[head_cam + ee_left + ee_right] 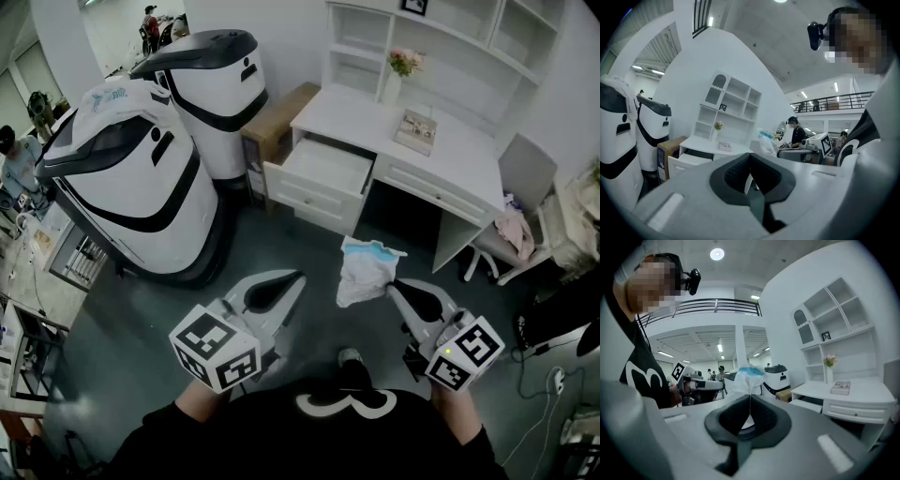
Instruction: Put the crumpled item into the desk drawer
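My left claw point(295, 278) hangs over the floor, its jaws pressed together on nothing. Ahead, the drawer point(323, 169) stands pulled out under the white tabletop point(450, 159). The crumpled item point(364, 272), white with blue, dangles short of the drawer, pinched in my tightly closed right claw point(390, 284).

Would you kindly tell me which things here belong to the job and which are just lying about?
Job in hand:
crumpled item, held in the right gripper
open desk drawer

Just lying about:
flower vase
book
cardboard box
white machines
chair
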Motion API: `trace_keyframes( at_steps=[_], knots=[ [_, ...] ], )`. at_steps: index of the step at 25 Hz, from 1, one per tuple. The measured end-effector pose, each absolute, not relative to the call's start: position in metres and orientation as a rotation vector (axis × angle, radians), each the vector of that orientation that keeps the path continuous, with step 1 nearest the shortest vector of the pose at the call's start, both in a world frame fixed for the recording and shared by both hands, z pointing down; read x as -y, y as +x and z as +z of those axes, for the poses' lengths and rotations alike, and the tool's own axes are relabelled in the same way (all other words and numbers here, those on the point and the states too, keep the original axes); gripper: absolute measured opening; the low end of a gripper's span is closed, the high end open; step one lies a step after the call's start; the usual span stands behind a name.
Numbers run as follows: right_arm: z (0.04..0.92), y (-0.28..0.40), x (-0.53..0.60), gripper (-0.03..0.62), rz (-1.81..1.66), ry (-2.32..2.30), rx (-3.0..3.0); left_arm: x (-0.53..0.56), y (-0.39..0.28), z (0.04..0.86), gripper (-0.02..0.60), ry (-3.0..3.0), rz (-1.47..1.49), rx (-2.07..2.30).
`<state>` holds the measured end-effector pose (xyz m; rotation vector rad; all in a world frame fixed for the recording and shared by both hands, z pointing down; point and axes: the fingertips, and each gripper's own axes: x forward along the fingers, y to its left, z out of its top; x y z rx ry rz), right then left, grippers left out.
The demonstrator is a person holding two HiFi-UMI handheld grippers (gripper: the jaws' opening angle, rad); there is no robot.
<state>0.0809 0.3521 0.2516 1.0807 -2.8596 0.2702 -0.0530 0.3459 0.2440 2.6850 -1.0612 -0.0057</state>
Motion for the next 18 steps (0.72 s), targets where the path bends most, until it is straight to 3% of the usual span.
trace_keyframes(
  at_steps=[18],
  knots=[
    [0.262, 0.085, -0.358, 0.006, 0.311, 1.121, 2.871, -0.351, -0.046, 0.254, 0.009, 2.679, 0.043, 1.038]
  ],
)
